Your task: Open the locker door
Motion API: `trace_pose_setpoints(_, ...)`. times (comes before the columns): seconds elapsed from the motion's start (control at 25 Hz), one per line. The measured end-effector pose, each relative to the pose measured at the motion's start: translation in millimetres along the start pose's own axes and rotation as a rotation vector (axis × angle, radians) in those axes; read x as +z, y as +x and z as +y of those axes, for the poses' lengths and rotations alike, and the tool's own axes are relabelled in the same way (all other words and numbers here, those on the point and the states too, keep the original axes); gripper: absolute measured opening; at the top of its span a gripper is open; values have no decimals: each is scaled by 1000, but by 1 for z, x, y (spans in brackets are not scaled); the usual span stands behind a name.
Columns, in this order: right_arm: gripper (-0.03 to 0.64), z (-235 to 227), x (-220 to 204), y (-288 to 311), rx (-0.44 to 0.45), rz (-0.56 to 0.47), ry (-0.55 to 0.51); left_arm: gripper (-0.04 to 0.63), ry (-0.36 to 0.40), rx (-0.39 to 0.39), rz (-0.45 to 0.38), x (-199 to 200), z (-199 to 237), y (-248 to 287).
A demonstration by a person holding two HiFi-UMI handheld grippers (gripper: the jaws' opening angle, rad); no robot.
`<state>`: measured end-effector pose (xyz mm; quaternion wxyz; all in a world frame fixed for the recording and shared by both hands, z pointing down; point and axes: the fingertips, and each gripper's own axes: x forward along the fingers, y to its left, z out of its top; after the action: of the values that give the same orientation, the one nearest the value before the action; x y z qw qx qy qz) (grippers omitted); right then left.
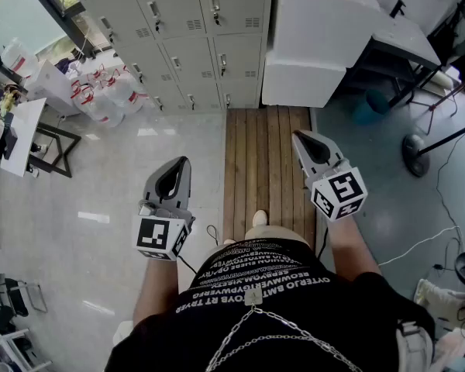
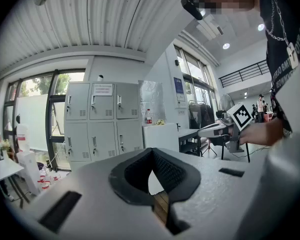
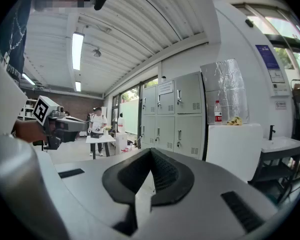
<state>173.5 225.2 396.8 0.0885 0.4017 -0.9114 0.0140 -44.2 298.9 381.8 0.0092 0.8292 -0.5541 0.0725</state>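
A bank of grey lockers [image 1: 178, 22] stands far ahead with every door closed; it also shows in the left gripper view [image 2: 102, 119] and the right gripper view [image 3: 177, 116]. Each door carries a small metal handle [image 1: 215, 8]. My left gripper [image 1: 181, 162] is held low over the pale floor, shut and holding nothing, its dark pads [image 2: 165, 169] meeting at the tip. My right gripper [image 1: 298, 136] hovers over the wooden walkway, also shut and holding nothing [image 3: 151, 152]. Both are well short of the lockers.
A wooden plank walkway [image 1: 267, 169] leads toward the lockers. Large white foam boxes [image 1: 310, 37] stand right of them, next to a grey table [image 1: 407, 37]. Water jugs [image 1: 101, 95] crowd the floor at the left. A person [image 3: 97, 129] stands by a far table.
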Motion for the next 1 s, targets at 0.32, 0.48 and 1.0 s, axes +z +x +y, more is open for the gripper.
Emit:
trace_pose_setpoints(0.32,-3,71,-4,-2,26,30,-5,-3,-69,62,22,-35,40,-73)
trace_pose_setpoints(0.48,-3,90,7,-3,24,3,7,-3,-72,72,-10,-32,53,-93)
trace_pose_setpoints(1.0,132,83,-13,24,34,50,84,-3,-63,58,2,-38,69,-72)
